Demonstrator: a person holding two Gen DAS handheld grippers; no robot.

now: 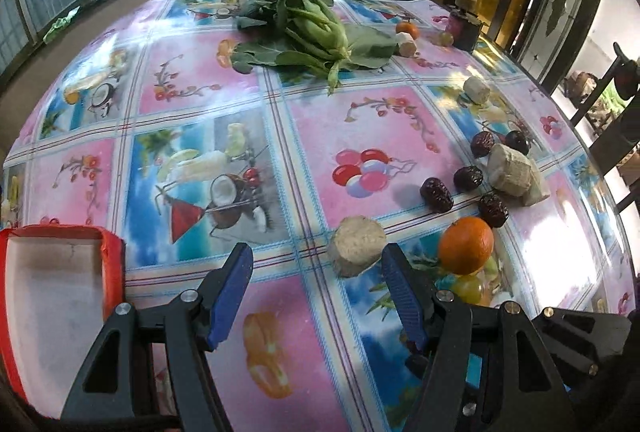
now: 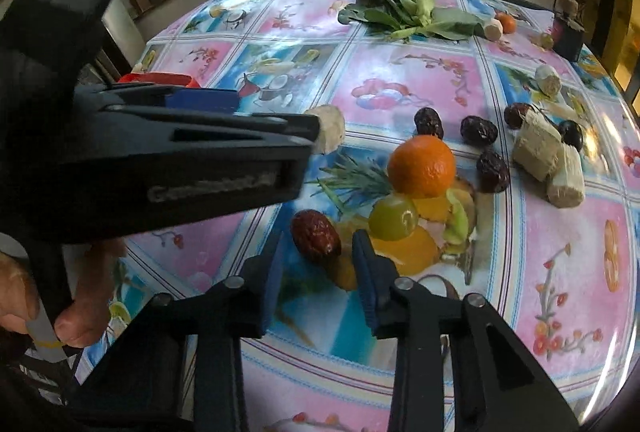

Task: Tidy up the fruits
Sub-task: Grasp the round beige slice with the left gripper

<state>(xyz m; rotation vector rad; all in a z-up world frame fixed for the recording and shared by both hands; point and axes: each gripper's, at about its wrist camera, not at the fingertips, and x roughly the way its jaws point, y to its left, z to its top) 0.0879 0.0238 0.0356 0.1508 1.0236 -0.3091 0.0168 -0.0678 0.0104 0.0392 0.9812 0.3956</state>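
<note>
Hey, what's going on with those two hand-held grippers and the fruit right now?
Left hand-held gripper open, empty, by a pale chunk. Right hand-held gripper open around a red date, pads not on it. Green grape and orange close beside.

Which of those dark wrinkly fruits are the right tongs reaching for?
Find the big orange on the flowered tablecloth, then the green grape below it. Left of the grape lies one red date, apart from the other dates, right before the right tongs.
</note>
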